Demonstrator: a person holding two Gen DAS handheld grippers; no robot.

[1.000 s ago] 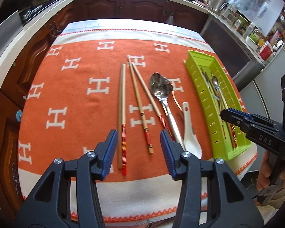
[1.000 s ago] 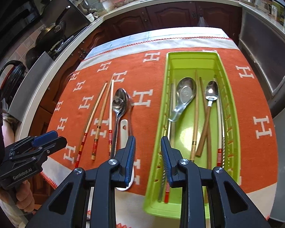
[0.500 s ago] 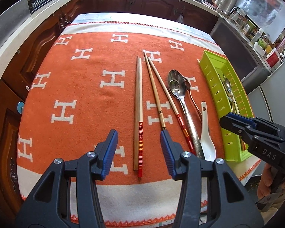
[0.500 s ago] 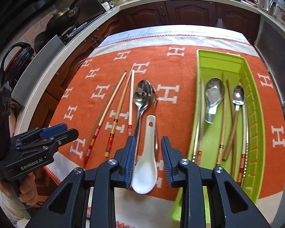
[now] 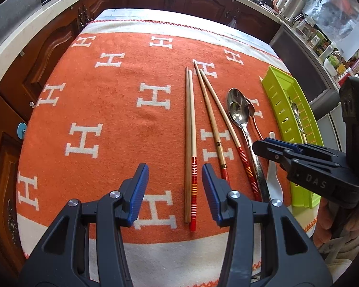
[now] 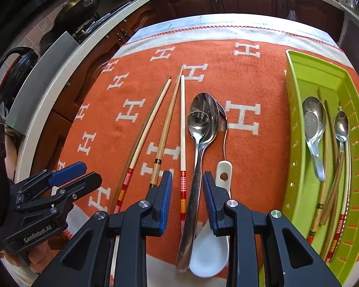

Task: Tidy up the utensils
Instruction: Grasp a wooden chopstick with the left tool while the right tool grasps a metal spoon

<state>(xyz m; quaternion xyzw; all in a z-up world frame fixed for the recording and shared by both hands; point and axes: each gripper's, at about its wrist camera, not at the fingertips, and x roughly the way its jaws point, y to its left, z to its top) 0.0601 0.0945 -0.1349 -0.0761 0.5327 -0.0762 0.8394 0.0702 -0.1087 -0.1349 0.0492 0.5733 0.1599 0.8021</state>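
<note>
Now my right hand-held gripper (image 6: 187,191) sits over steel spoon handle (image 6: 195,179), jaws just closing in, pads not touching it yet. White ceramic spoon (image 6: 209,246) lies beside, under right finger. My left hand-held gripper (image 5: 174,189) open, empty, straddling chopstick pair (image 5: 190,143). All on orange cloth (image 5: 107,119) over table. Green tray (image 6: 296,143), far right, holds spoons, chopsticks.
</note>
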